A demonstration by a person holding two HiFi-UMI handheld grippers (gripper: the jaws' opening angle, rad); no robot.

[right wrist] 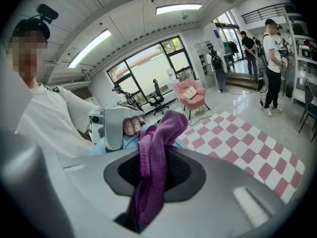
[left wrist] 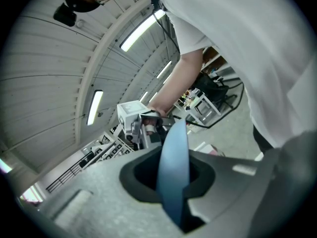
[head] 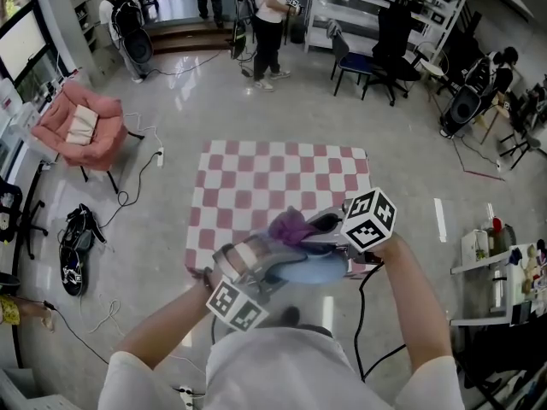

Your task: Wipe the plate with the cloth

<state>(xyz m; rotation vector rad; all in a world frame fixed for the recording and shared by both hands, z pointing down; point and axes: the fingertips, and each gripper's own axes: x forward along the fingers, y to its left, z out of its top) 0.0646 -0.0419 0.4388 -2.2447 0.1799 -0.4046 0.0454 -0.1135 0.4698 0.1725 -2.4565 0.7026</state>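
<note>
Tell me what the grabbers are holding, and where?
Left gripper pinches blue plate by its rim; right gripper clamps purple cloth at its bunched middle.

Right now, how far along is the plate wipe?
Done: the plate is clamped edge-on in the left gripper and the purple cloth in the right gripper, both off the checkered mat. In hand: the cloth appears to rest on the plate. Left: wiping; progress can't be judged.

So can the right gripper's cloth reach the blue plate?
Probably yes. The right gripper holds the cloth close by the plate, which the left gripper holds up; nothing shows between them.
</note>
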